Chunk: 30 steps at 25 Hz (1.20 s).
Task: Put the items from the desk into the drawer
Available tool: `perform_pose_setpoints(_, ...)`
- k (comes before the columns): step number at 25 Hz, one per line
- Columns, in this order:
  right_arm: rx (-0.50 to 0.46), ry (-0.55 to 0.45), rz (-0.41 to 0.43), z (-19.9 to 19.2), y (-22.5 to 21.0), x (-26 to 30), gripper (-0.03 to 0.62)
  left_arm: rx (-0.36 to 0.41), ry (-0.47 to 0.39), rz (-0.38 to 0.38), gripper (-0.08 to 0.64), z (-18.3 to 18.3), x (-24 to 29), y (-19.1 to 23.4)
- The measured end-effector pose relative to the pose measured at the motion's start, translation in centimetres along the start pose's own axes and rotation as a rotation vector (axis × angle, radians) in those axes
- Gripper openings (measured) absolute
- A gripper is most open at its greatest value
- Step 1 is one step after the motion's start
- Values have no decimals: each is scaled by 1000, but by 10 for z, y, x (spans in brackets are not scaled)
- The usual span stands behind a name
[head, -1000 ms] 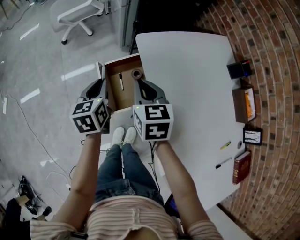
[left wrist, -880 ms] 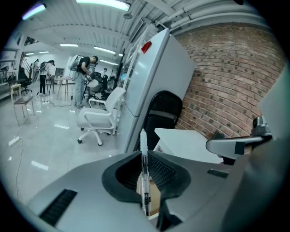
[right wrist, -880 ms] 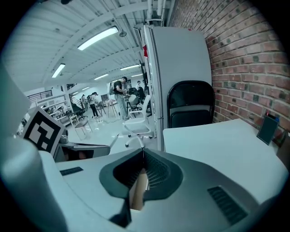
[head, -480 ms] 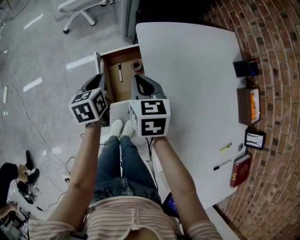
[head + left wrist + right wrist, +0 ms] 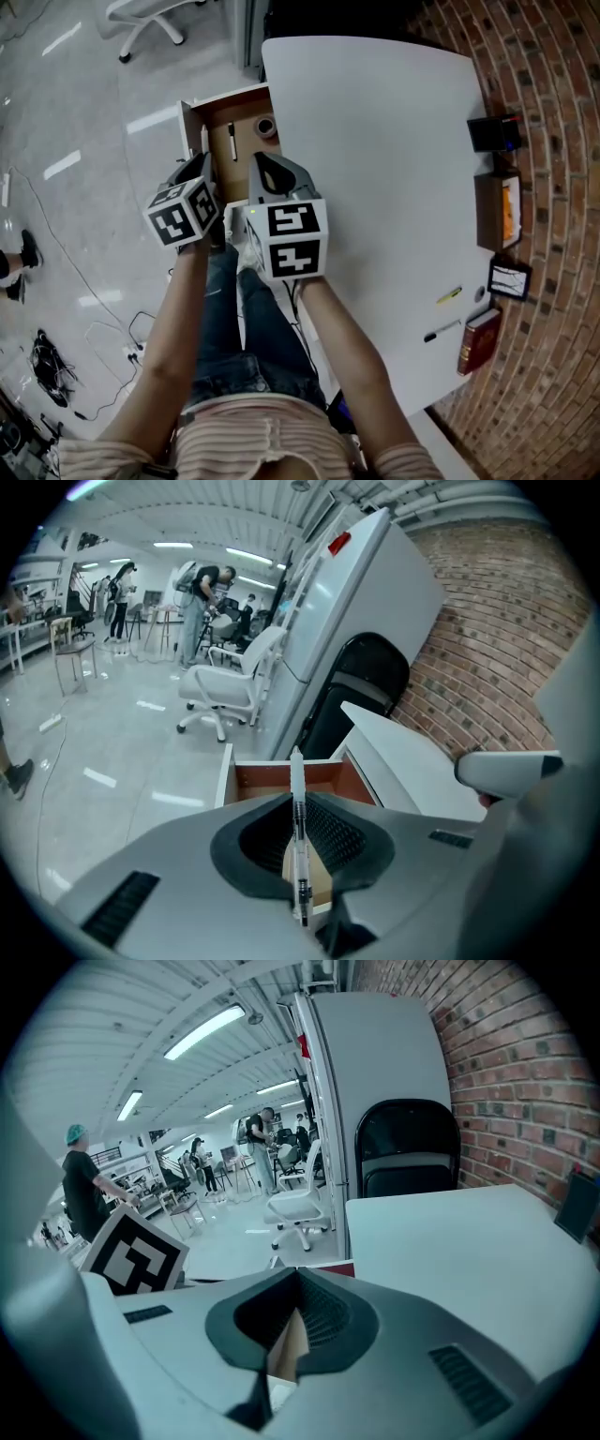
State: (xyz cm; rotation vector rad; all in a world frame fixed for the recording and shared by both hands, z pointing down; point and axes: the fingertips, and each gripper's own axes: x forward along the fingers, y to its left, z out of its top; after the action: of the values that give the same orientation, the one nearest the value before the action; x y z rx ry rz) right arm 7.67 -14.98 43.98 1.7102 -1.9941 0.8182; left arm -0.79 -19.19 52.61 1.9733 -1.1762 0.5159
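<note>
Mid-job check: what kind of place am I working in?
Probably an open lab or workshop office: a white desk against a brick wall, swivel chairs on a glossy floor, and people working in the background under strip lights.

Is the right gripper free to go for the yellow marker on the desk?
Probably yes: the right gripper holds nothing, jaws together, and only bare desk lies between it and the yellow marker.
</note>
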Motion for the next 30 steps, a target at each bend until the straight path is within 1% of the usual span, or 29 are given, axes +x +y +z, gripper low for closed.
perform_pose_setpoints(4, -7, 23, -10, -1, 2, 14, 17, -24, 30, 9, 46, -8, 16, 8)
perform_pose_setpoints(9, -22, 51, -29, -3, -5, 37, 17, -91, 75, 15, 46, -16, 45, 20)
perform_pose_setpoints(14, -16, 78, -38, -2, -9, 61, 17, -99, 111, 3, 46, -18, 69, 26)
perform_pose_setpoints(18, -19, 98, -21, 2, -4, 79, 17, -115, 150, 12, 46, -24, 90, 36)
perform_pose_setpoints(21, -18, 107, -10, 7, 0, 91, 17, -124, 158, -8, 46, -22, 106, 37)
perform_pose_setpoints(25, -9, 122, 4, 9, 5, 97, 17, -144, 176, -30, 46, -25, 120, 36)
perform_pose_setpoints(30, -13, 142, 12, 10, 9, 102, 17, -166, 209, -39, 46, -35, 134, 36)
